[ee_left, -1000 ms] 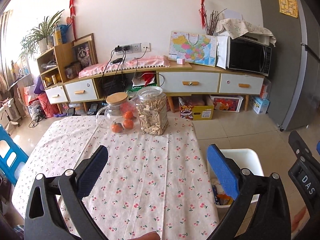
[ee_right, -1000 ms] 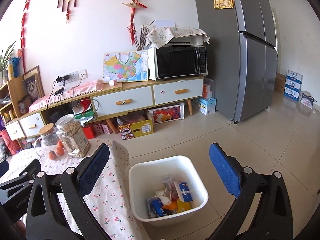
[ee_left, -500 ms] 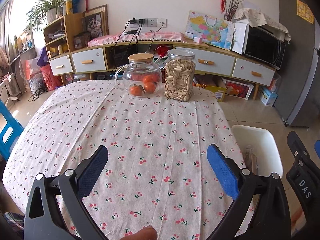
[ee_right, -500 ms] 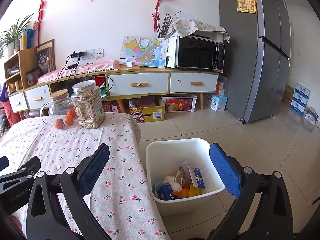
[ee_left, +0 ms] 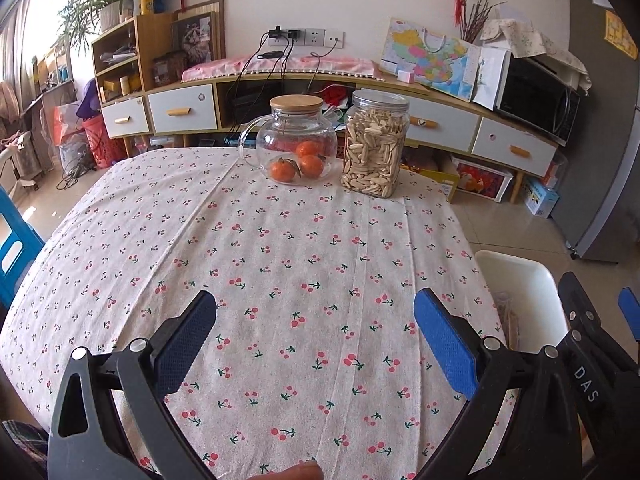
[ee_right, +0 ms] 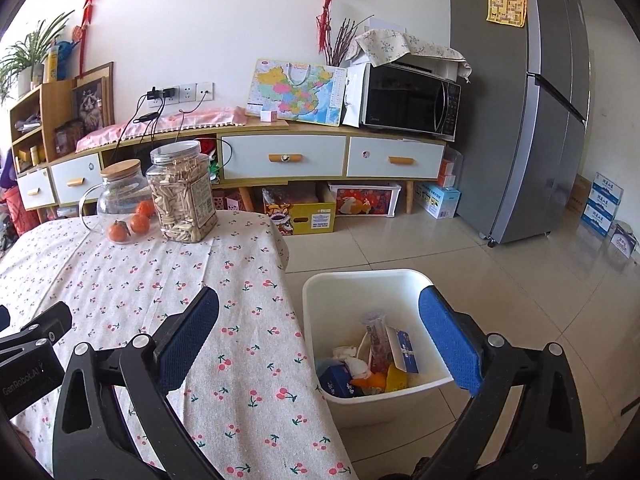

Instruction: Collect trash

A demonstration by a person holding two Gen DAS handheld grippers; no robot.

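Bin [ee_left: 520,280] contents half-hidden

- A table [ee_left: 280,260] fills the near ground, covered by a tablecloth [ee_right: 168,280].
- At the table's far edge stand a glass pitcher [ee_left: 296,140] and a jar [ee_left: 376,144], side by side, the jar to the right.
- Oranges [ee_left: 300,164] lie inside the pitcher.
- On the floor just beside the table's right edge stands a bin [ee_right: 360,284].
- Trash [ee_right: 372,364] lies in the bin's bottom.
- Behind the table, along the wall, runs a low cabinet [ee_right: 288,156].
- A microwave [ee_right: 408,100] sits on the cabinet's right end, with a map board [ee_right: 296,90] to its left.
- A fridge [ee_right: 528,100] stands right of the cabinet.
- Boxes [ee_right: 312,212] sit under the cabinet.
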